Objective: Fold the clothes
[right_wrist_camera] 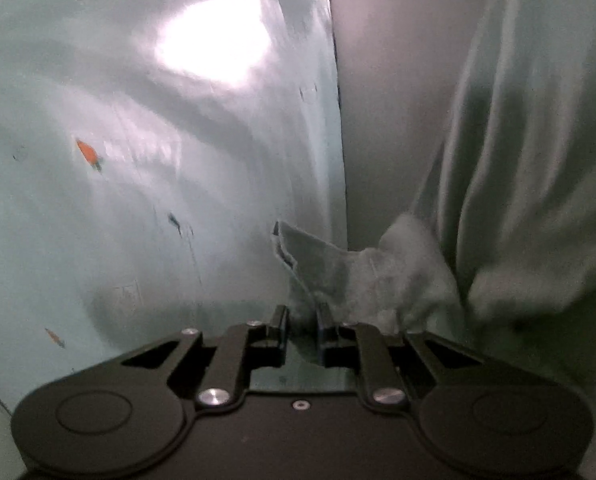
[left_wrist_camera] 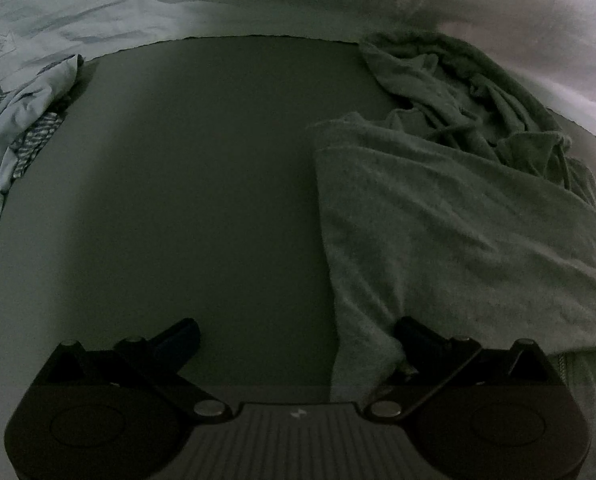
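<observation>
A grey-green fleecy garment [left_wrist_camera: 438, 220] lies rumpled on the right half of a dark mat [left_wrist_camera: 198, 160]. My left gripper [left_wrist_camera: 296, 334] hangs open just above the mat at the garment's near left edge. Its right finger [left_wrist_camera: 414, 330] rests against the cloth, and a strip of the edge reaches in between the fingers. In the right wrist view a bunched corner of the same garment [right_wrist_camera: 358, 272] sticks up from my right gripper [right_wrist_camera: 302, 318]. Its two fingers stand close together and pinch that corner. This view is blurred.
A pale sheet with small orange prints [left_wrist_camera: 178, 8] surrounds the mat and fills the left of the right wrist view [right_wrist_camera: 98, 200]. Light blue and striped clothes [left_wrist_camera: 22, 132] are heaped at the mat's left edge. Pale draped fabric [right_wrist_camera: 518, 120] hangs at the right.
</observation>
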The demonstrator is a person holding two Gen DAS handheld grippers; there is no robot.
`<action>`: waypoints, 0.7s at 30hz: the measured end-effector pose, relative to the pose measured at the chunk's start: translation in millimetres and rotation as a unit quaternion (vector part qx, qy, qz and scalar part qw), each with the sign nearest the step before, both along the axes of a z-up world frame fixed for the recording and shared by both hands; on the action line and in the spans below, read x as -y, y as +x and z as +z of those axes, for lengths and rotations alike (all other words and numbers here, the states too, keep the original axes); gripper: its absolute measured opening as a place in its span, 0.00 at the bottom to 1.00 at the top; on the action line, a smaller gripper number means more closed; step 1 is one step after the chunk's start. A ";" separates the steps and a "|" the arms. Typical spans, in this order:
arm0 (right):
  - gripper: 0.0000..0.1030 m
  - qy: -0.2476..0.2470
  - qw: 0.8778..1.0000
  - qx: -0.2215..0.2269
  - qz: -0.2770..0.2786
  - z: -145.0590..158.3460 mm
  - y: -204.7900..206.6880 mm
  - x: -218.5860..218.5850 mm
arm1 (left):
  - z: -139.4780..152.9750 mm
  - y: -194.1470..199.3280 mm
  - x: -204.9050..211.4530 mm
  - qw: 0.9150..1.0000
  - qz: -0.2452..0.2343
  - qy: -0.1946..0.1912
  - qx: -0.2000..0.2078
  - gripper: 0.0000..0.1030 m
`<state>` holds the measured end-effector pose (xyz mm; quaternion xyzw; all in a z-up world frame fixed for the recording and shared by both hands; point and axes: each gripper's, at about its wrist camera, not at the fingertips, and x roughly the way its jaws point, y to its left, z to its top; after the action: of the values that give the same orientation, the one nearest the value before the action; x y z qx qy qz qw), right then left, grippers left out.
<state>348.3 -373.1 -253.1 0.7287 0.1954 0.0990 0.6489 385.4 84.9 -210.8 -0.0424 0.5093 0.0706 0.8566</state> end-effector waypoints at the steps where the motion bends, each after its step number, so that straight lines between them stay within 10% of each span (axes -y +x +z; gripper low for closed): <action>1: 0.15 -0.003 1.000 -0.002 0.017 0.6 4.2 -8.0 | -0.4 -1.0 0.6 1.000 0.000 0.000 0.001 1.00; 21: 0.14 -0.019 0.963 -0.026 0.266 -11.2 64.3 -143.8 | -1.2 -2.8 -2.1 1.000 0.000 0.000 0.012 1.00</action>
<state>412.6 -229.3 -264.3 0.6400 0.4013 0.2450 0.6077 382.6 87.0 -212.0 -0.0433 0.4988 0.0695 0.8628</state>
